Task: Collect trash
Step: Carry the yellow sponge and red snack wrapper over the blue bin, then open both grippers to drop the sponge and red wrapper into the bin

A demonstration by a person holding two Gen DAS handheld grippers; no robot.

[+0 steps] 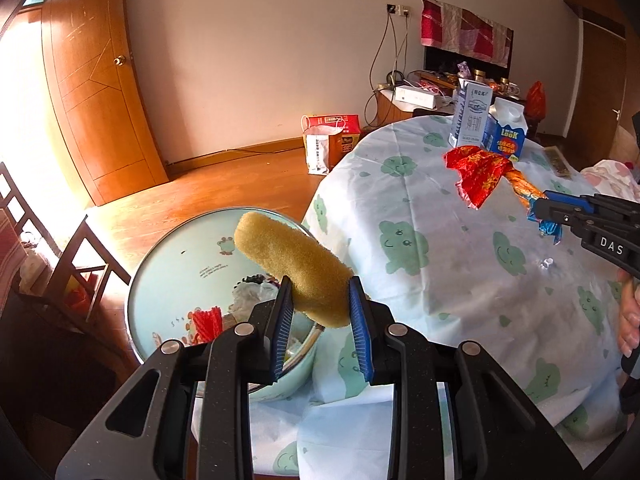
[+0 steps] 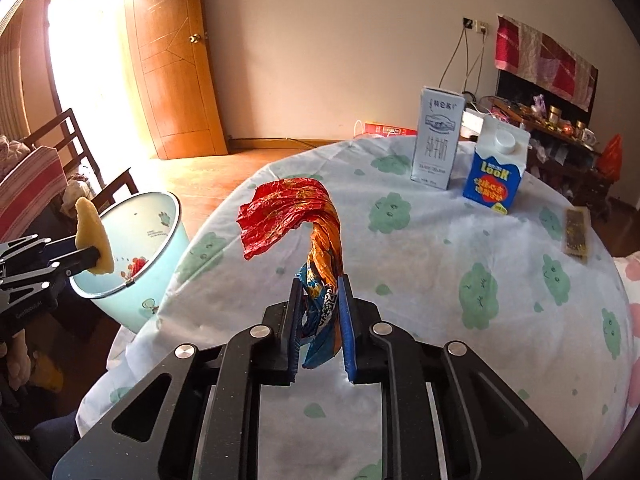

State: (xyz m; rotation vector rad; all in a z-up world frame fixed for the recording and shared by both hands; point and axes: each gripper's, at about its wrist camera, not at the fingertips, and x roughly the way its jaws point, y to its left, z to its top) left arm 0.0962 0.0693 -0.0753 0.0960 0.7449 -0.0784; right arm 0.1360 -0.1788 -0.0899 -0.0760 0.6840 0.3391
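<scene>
1. Standing by the table (image 2: 400, 264), I'd put the tidying at about the middle: both tools are loaded, and neither piece has dropped into the bin (image 1: 168, 256) yet.
2. The left gripper (image 1: 320, 300) has its jaws drawn in around a yellow sponge (image 1: 292, 264), the pads pressing its lower end. It hangs over the mouth of the pale blue bin, which stands on the floor just beside the table's edge.
3. The bin already has rubbish in it: something red and some crumpled whitish bits lie at the bottom. So part of the job looks done.
4. The right gripper (image 2: 322, 312) is nearly closed, pinching the twisted tail of a crinkled foil wrapper (image 2: 288, 216), red at the top and orange and blue lower down. The wrapper is lifted clear of the cloth, over the table and well apart from the bin.
5. Left on the table: a tall white carton (image 2: 438, 136), a blue and white carton (image 2: 496, 168) beside it, and a flat dark packet (image 2: 576, 236) near the far right edge. Whether the cartons are empty I can't tell from here.
6. A small shiny scrap (image 1: 546, 264) also lies on the cloth near the right tool; it's too small to name, possibly a bit of clear wrapping.
</scene>
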